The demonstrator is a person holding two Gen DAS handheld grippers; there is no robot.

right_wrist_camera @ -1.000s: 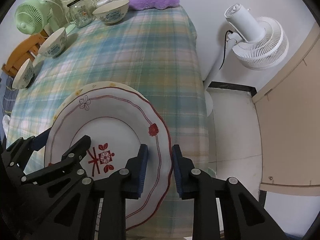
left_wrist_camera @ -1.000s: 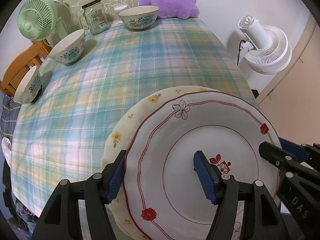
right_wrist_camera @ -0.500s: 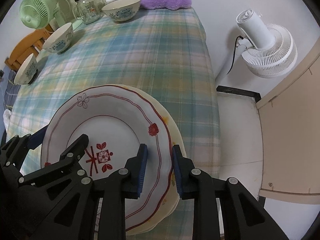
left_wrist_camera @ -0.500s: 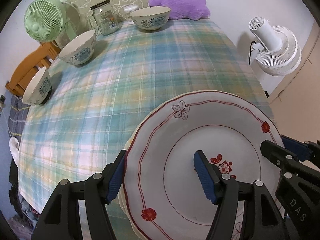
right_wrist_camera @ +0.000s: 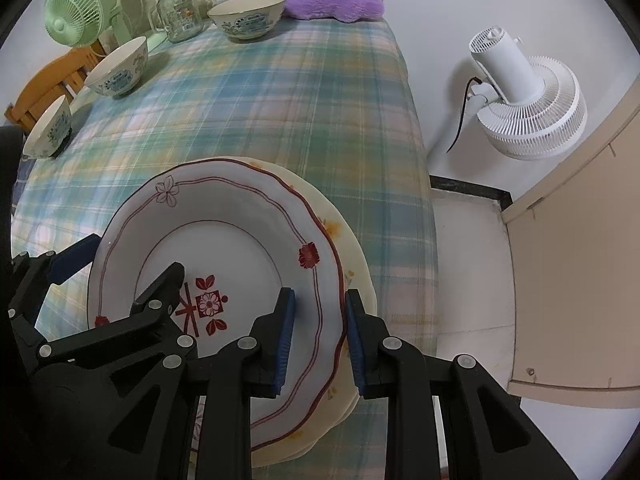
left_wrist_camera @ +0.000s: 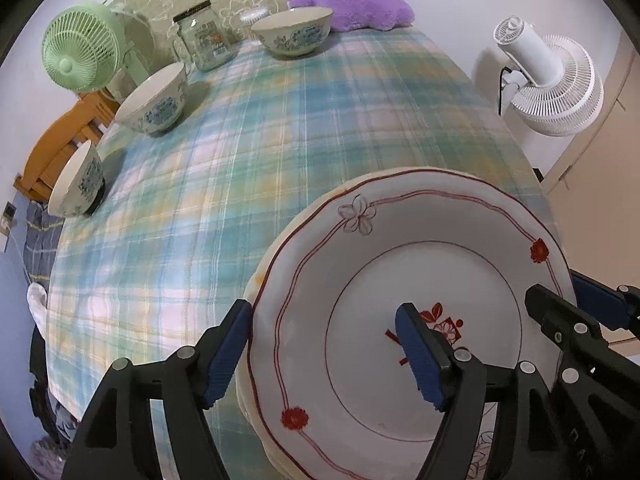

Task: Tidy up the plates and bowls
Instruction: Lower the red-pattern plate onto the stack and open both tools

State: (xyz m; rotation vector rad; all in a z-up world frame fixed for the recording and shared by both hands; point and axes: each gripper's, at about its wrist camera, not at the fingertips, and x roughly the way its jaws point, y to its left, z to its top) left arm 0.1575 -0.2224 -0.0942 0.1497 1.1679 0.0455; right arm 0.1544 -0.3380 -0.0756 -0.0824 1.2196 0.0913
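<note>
The red-trimmed plate is glazed ceramic, so I judge it stiff, fairly heavy for its size, slick under rubber pads and likely to chip if it knocks against the plate below; the rim is the only sensible place to take it, one side in each hand, with the pads well onto the sloped border and not just the edge. It lies on top of the cream floral plate at the near end of the desk, the two nearly concentric, the cream rim peeking out on the right. My right hand-held gripper is narrowly closed across the red-trimmed plate's right rim, one blue pad on the inner face and one on the outside edge, and it appears to have hold of it. My left hand-held gripper has just been opening its jaws: they stand wide, straddling the plate's left rim, the outer pad clear of the edge and the inner one hovering over the well, so it grips nothing. The three blue-patterned bowls stand well apart along the far and left sides, near the glass jar and green fan.
</note>
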